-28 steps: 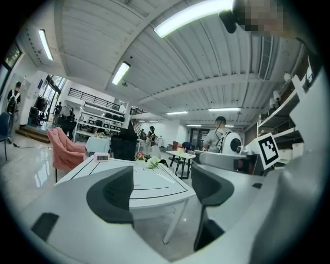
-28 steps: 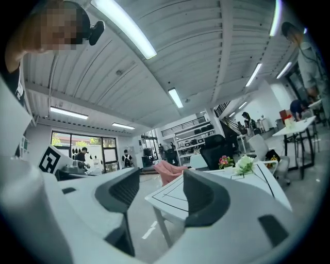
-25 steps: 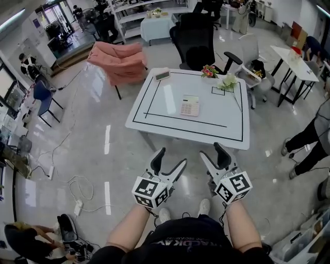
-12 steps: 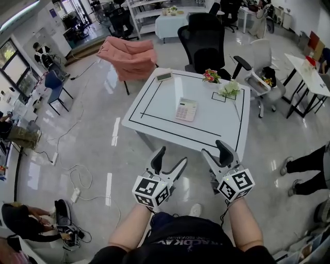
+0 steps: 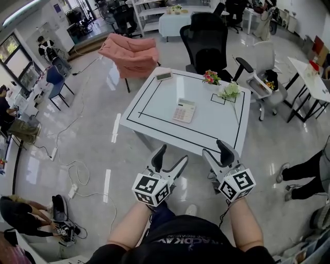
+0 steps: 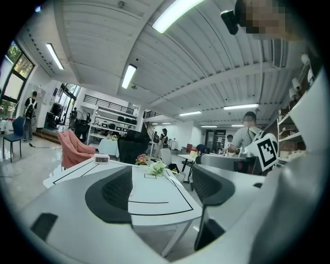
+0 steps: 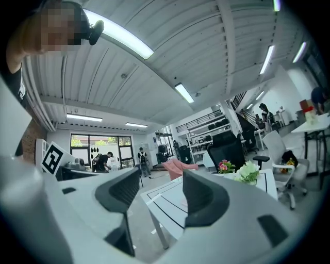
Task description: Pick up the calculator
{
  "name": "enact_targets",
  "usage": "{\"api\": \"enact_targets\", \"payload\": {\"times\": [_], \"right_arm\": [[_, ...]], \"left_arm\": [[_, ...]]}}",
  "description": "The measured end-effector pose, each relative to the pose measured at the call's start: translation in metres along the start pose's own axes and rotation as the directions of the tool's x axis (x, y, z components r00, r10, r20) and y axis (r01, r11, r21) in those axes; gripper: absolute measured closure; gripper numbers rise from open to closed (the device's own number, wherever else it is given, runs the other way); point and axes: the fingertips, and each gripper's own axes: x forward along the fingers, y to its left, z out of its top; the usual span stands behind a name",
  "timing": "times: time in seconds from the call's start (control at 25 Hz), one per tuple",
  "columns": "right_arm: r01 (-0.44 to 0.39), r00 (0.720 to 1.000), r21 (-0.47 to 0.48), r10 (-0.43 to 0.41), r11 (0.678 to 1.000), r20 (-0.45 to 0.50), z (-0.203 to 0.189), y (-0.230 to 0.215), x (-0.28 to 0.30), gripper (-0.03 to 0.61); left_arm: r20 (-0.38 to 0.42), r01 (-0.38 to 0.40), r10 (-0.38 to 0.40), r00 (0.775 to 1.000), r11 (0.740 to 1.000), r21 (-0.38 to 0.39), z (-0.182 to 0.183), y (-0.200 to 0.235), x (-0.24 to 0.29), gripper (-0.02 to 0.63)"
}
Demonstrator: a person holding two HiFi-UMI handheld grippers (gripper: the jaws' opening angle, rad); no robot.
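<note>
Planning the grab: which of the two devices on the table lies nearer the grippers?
The calculator, lying centrally; the small clock stands farther off at the far corner.

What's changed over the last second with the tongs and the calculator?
The person has stepped nearer the table, which now shows slightly lower in the head view. Nothing was gripped or released: the left tongs and right tongs remain open, empty and short of the table. The calculator lies where it was on the table.

Open office-lab: shelving (image 5: 154,13), office chairs (image 5: 209,38).
</note>
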Motion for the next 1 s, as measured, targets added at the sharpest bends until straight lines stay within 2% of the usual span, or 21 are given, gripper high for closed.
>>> {"api": "enact_targets", "payload": {"times": [0.36,0.68,1.0], "right_arm": [[0.062,0.998,-0.015,-0.062,0.998,-0.018,-0.001,-0.019,0.033,0.327],[0.126,0.991,-0.021,-0.126,0.992,-0.052,-0.008,-0.032,0.107,0.327],[0.204,0.976,-0.028,-0.205,0.979,-0.071,-0.011,-0.035,0.175,0.327]], "left_arm": [[0.002,0.058,-0.058,0.998,0.998,-0.024,0.005,0.032,0.03,0.261],[-0.016,0.124,-0.125,0.992,0.99,-0.061,0.013,0.102,0.07,0.262],[-0.037,0.208,-0.213,0.976,0.974,-0.093,0.021,0.167,0.099,0.261]]}}
